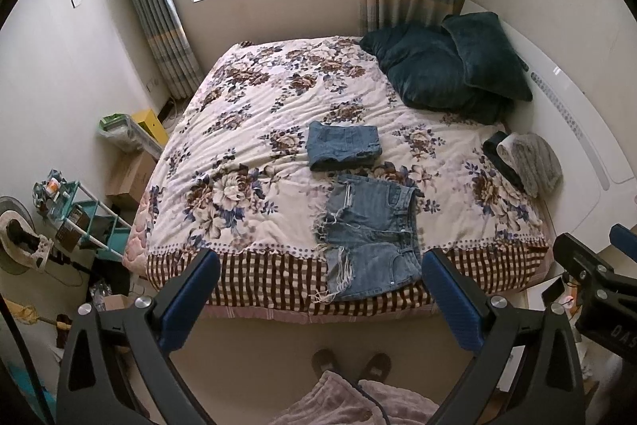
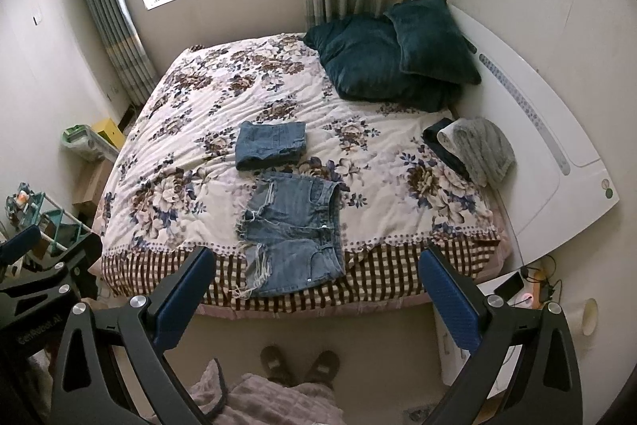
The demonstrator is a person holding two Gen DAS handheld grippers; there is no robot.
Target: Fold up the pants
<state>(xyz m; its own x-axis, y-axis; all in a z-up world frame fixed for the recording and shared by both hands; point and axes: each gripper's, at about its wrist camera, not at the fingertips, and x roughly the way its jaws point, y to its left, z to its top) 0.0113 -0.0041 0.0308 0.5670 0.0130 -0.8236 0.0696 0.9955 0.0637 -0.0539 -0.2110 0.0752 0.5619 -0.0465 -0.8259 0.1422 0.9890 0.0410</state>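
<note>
Frayed light-blue denim shorts (image 1: 368, 236) (image 2: 292, 234) lie spread flat at the near edge of the floral bed (image 1: 247, 130) (image 2: 191, 130), waistband to the right. A folded pair of denim shorts (image 1: 343, 145) (image 2: 271, 145) lies just behind them. My left gripper (image 1: 320, 269) is open and empty, held above the floor in front of the bed edge. My right gripper (image 2: 316, 267) is open and empty too, at the same height, apart from the shorts. The right gripper's body shows at the left wrist view's right edge (image 1: 597, 273).
Two dark teal pillows (image 1: 450, 66) (image 2: 394, 50) rest at the headboard end. A grey knit garment on dark cloth (image 1: 529, 162) (image 2: 477, 150) lies at the bed's right side. A teal rack (image 1: 83, 218) and boxes stand left. My slippered feet (image 2: 298, 365) stand before the bed.
</note>
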